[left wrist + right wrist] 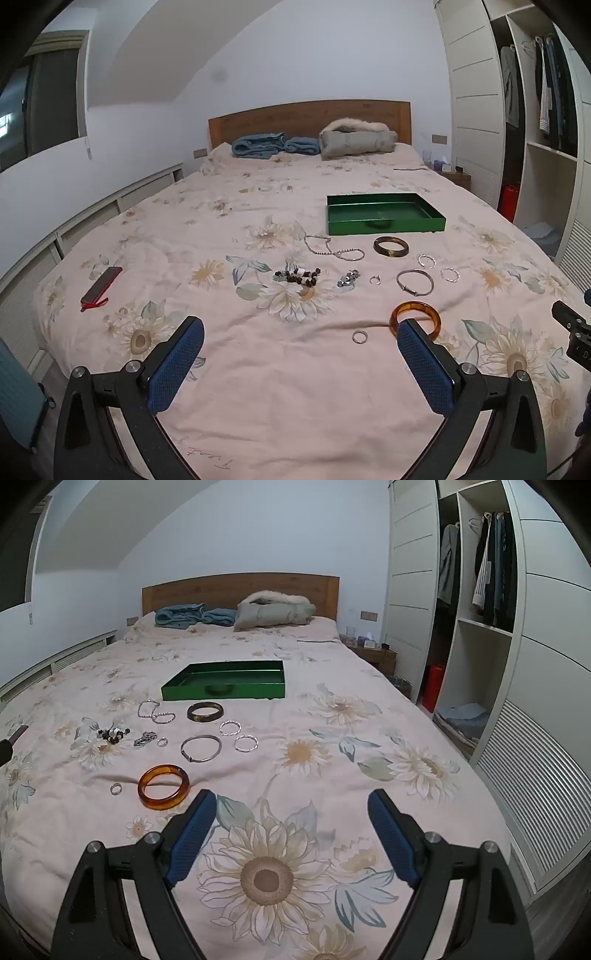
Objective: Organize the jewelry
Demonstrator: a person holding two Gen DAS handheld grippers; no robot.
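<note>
The jewelry is lying scattered across the near half of the bed (369, 738), loose on the floral quilt rather than sorted, which suggests the organizing is barely under way. Nearest the grippers, an amber bangle (163, 786) is resting flat, thick, glossy and translucent, with a small silver ring (116, 788) just beside it. Beyond these, a thin silver bracelet (201, 748), two twisted silver hoops (246, 743), a dark brown bangle (205, 711), a fine chain (156, 712), a cluster of dark and pale beads (112, 734) and a crumpled metallic piece (145, 738) are sitting apart from one another. Farther back the green tray (258, 692), shallow, rigid and lacquer-smooth, is waiting as the likely destination; a dark ring shape is already lying inside it.

The left gripper (301, 330) is hovering with its jaws spread wide and empty, one blue textured pad overlapping the amber bangle in view. The right gripper (291, 803) is likewise gaping wide over a printed sunflower, holding nothing. The soft, wrinkled quilt is probably going to make flat rings awkward to pinch.
</note>
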